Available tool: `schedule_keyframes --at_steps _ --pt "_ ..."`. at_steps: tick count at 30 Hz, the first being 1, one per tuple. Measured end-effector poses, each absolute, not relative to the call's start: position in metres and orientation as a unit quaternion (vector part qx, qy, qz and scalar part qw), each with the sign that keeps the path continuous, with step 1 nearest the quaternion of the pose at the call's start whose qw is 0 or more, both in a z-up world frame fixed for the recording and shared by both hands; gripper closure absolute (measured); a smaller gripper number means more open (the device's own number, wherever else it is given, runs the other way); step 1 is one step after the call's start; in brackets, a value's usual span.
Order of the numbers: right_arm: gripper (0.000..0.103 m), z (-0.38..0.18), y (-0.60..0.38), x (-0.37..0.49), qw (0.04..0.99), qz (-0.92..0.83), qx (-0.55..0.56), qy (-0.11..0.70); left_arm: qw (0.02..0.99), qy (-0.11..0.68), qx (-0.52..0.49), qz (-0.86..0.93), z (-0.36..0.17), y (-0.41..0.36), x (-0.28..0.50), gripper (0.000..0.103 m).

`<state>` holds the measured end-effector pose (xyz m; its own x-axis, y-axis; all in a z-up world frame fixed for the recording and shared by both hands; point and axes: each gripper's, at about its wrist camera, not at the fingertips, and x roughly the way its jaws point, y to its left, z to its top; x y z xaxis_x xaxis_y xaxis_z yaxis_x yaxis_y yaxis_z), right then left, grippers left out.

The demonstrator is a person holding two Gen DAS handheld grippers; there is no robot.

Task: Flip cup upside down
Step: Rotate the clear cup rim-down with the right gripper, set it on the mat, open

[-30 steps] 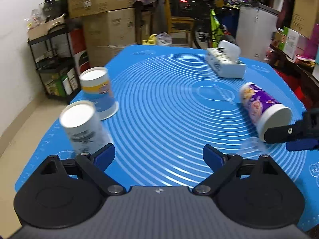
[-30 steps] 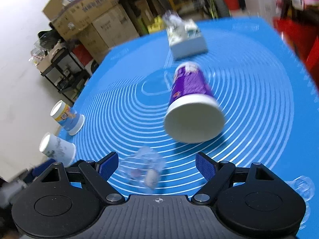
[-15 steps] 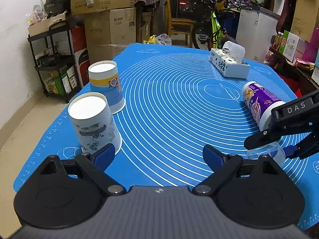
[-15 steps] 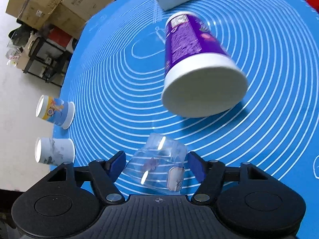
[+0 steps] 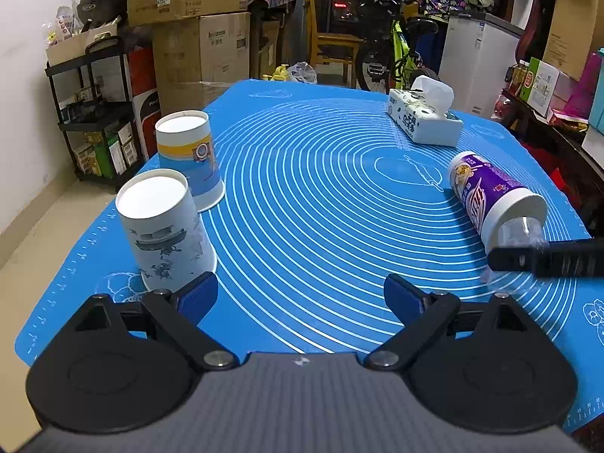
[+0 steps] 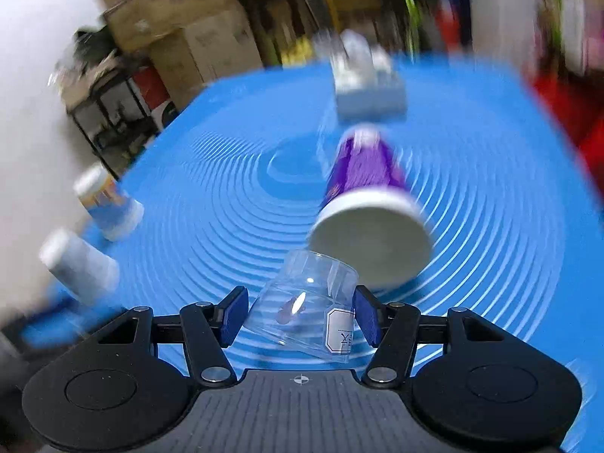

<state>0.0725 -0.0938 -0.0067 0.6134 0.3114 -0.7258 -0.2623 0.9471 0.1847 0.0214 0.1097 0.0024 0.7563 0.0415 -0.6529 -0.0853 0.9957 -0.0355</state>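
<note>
My right gripper jaws clamp the clear cup (tilted, ready for turning); left gripper jaws apart, idle.

Blue mat bore two inverted paper cups at left, a purple cup lying sideways at right, and a tissue box behind it.

you have four cups here: two paper cups upside down, one grey-printed and one blue-and-yellow, one purple cup on its side, and one clear plastic cup. there is one tissue box, one blue mat, and two tongs.
</note>
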Motion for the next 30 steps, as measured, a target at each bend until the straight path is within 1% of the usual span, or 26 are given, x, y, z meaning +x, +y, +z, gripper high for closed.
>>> schedule_keyframes --at_steps 3,6,8,11,22,23,25,30 --pt "0.039 -0.022 -0.091 0.054 0.920 0.163 -0.077 0.349 0.936 0.349 -0.028 0.030 0.001 0.107 0.021 0.009" --pt "0.039 -0.031 -0.090 0.036 0.928 0.185 -0.129 0.297 0.937 0.349 -0.021 0.026 0.001 0.103 0.021 0.009" --pt "0.039 -0.035 -0.087 0.028 0.928 0.189 -0.154 0.280 0.937 0.348 -0.019 0.024 0.001 0.101 0.020 0.009" --pt "0.039 -0.040 -0.085 0.020 0.923 0.194 -0.183 0.278 0.937 0.348 -0.019 0.019 0.001 0.099 0.019 0.009" --pt "0.038 -0.038 -0.105 0.009 0.919 0.203 -0.139 0.308 0.933 0.361 -0.012 0.001 -0.004 0.086 0.015 0.009" --pt "0.034 -0.037 -0.105 0.009 0.919 0.203 -0.132 0.310 0.932 0.362 -0.011 0.000 -0.004 0.085 0.014 0.009" --pt "0.033 -0.036 -0.109 0.008 0.920 0.207 -0.110 0.313 0.932 0.363 -0.009 -0.003 -0.004 0.082 0.012 0.009" --pt "0.027 -0.028 -0.123 0.000 0.925 0.203 -0.075 0.312 0.931 0.365 -0.004 -0.011 -0.003 0.074 0.006 0.009"
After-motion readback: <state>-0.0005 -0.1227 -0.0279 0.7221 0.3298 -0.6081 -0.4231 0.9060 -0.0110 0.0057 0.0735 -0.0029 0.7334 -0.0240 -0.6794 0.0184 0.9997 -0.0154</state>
